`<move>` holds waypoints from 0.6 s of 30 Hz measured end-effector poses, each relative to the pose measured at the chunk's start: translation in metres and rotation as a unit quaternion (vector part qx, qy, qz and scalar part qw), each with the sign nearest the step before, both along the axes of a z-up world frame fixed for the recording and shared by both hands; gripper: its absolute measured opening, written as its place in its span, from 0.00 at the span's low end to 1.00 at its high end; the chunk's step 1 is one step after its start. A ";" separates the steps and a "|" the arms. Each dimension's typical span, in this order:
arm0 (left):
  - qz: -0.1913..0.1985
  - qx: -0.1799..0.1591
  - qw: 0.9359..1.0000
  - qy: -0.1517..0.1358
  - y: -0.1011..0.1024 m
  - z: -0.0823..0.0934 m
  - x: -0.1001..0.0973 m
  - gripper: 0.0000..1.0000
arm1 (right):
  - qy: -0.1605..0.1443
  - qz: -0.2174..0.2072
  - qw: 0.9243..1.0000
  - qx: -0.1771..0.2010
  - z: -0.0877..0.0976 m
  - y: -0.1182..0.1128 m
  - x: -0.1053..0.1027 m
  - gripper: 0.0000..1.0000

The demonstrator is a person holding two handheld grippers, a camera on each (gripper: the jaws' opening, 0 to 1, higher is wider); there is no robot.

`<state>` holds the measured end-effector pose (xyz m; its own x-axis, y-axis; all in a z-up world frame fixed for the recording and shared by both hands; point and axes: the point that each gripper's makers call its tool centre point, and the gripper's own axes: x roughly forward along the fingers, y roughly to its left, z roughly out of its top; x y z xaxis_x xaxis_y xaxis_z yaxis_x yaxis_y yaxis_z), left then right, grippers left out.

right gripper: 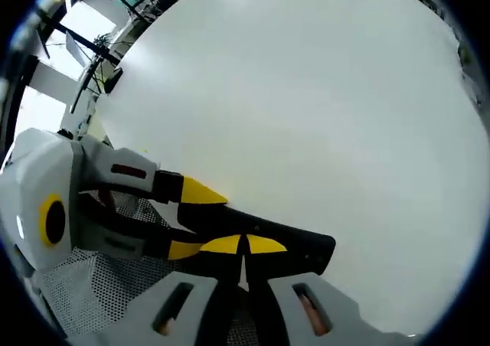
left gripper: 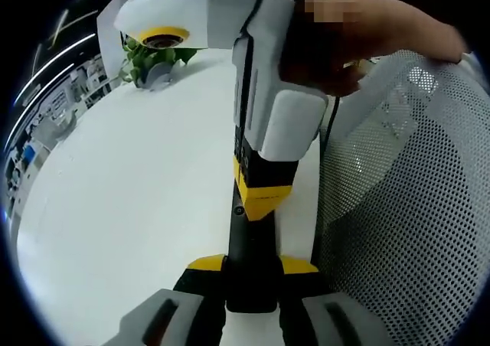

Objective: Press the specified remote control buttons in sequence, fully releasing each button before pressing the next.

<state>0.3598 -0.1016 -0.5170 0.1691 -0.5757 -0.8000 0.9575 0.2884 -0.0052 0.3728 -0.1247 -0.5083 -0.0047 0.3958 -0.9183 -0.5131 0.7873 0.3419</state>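
Note:
A long black remote control (left gripper: 249, 243) is held out over the white table (left gripper: 138, 193), with my left gripper (left gripper: 253, 264) shut on its near end, one yellow tip on each side. My right gripper (left gripper: 260, 197) comes down from above, held by a hand (left gripper: 360, 32), and its yellow tips rest on the remote's top face. In the right gripper view those tips (right gripper: 245, 245) are shut together against the remote (right gripper: 298, 243). The left gripper (right gripper: 195, 220) clamps the remote from the left there. The buttons are hidden.
A white mesh chair back (left gripper: 413, 208) stands close on the right of the left gripper view. A green plant (left gripper: 149, 59) sits at the table's far edge. Shelves and room clutter lie beyond the table.

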 end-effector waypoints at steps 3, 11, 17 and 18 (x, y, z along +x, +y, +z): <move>-0.001 0.000 1.000 0.000 0.000 0.000 0.000 0.25 | 0.000 0.001 1.000 0.006 0.000 0.002 0.001 0.00; 0.000 0.000 1.000 0.000 0.000 0.000 0.000 0.25 | -0.001 0.014 1.000 0.002 -0.004 0.006 -0.003 0.00; -0.001 0.001 1.000 0.000 0.000 0.000 0.000 0.25 | -0.006 0.018 1.000 0.000 -0.004 0.007 -0.004 0.00; -0.001 0.001 1.000 0.000 0.000 0.000 0.000 0.25 | -0.009 0.022 1.000 -0.001 -0.004 0.007 -0.005 0.00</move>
